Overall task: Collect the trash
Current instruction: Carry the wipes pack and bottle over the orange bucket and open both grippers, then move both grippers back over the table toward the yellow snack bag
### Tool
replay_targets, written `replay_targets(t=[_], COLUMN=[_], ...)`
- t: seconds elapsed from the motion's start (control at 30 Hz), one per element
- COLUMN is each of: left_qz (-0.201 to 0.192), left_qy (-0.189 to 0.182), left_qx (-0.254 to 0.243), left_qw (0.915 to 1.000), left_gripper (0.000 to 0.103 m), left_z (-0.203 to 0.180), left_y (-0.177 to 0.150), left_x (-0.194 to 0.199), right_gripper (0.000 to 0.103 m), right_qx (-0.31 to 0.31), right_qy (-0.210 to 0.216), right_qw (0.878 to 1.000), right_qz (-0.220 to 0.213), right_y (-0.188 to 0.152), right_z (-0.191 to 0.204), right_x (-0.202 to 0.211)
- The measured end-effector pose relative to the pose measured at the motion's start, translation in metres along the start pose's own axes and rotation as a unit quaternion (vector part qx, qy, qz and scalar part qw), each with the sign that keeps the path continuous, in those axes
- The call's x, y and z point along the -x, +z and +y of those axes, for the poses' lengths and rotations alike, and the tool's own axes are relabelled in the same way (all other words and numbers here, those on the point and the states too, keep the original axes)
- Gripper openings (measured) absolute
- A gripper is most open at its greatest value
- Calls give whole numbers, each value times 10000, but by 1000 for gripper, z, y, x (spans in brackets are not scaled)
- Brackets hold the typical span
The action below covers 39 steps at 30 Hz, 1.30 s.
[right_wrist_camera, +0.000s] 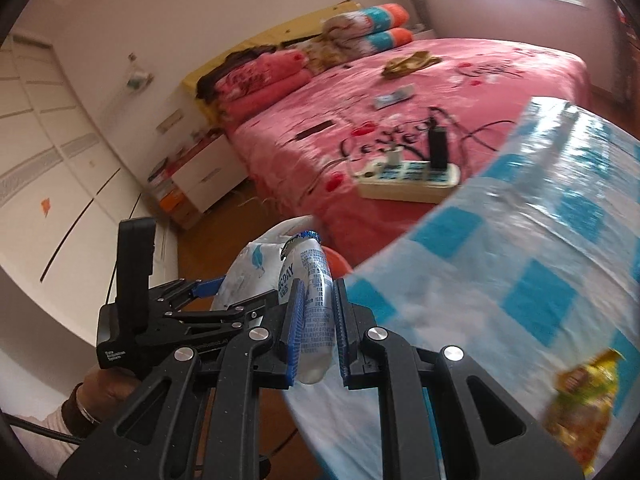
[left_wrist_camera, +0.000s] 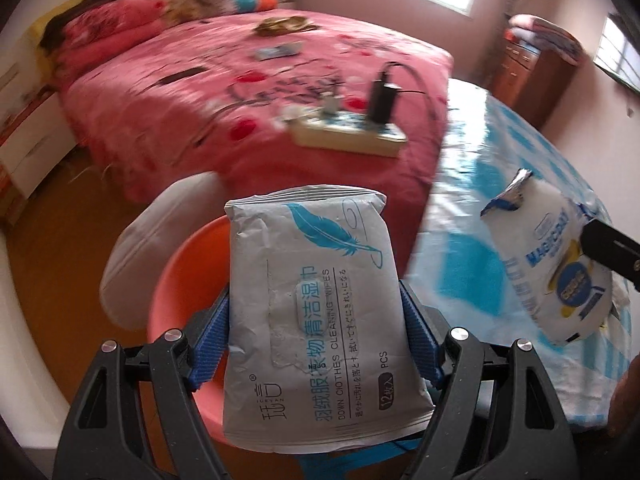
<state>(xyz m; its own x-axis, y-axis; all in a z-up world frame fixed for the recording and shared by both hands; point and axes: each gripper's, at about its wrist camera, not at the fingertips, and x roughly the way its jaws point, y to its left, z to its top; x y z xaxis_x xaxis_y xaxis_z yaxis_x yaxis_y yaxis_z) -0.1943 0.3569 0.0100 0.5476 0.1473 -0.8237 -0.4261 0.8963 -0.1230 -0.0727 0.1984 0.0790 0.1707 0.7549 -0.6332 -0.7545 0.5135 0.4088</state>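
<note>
The left gripper (left_wrist_camera: 316, 312) was clamped on a grey wipes pack (left_wrist_camera: 316, 312), its long axis running up the frame, directly above the orange bin (left_wrist_camera: 180, 280). At right, the right gripper (right_wrist_camera: 316, 320) squeezed a white snack bag (right_wrist_camera: 316, 320), probably empty, farther from the bin.

Wet-wipe pack (left_wrist_camera: 316, 316): one. White snack bag (left_wrist_camera: 552, 264): one. Yellow wrapper (right_wrist_camera: 580, 396): one. Orange bin (left_wrist_camera: 180, 292): one. Power strip (left_wrist_camera: 348, 132): one. Grippers: two, left gripper (left_wrist_camera: 316, 340) and right gripper (right_wrist_camera: 318, 332).
</note>
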Motion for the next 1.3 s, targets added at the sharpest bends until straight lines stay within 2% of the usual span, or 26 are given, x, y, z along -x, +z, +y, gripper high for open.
replay_targets(t=[0.3, 0.37, 0.43, 0.57, 0.73, 1.0, 1.2, 1.3], left_qz=[212, 304, 351, 264, -270, -807, -983, -810], left_qy=[278, 422, 494, 542, 382, -32, -115, -65], left_qx=[582, 694, 802, 934, 870, 684, 541, 447], left_qw=[9977, 9962, 9949, 9938, 9951, 9944, 9936, 9957], left_gripper=[78, 79, 80, 82, 83, 85, 85, 85], left_z=[53, 62, 70, 80, 76, 53, 34, 23], left_y=[-17, -20, -23, -23, -20, -20, -19, -19], left_x=[-16, -23, -27, -26, -15, 2, 15, 17], right_gripper=[19, 47, 61, 76, 89, 93, 93, 93], right_qx=[206, 135, -42, -333, -134, 341, 488, 622], right_qy=[451, 427, 444, 300, -167, -703, -822, -919], right_qw=[9980, 9978, 9977, 9980, 9998, 9957, 9932, 9906], right_qz=[382, 495, 506, 441, 36, -504, -666, -797], right_y=[13, 11, 7, -2, -12, -40, -54, -58], right_z=[40, 40, 34, 16, 13, 17, 14, 14], right_x=[-63, -77, -80, -69, -41, -2, 13, 20])
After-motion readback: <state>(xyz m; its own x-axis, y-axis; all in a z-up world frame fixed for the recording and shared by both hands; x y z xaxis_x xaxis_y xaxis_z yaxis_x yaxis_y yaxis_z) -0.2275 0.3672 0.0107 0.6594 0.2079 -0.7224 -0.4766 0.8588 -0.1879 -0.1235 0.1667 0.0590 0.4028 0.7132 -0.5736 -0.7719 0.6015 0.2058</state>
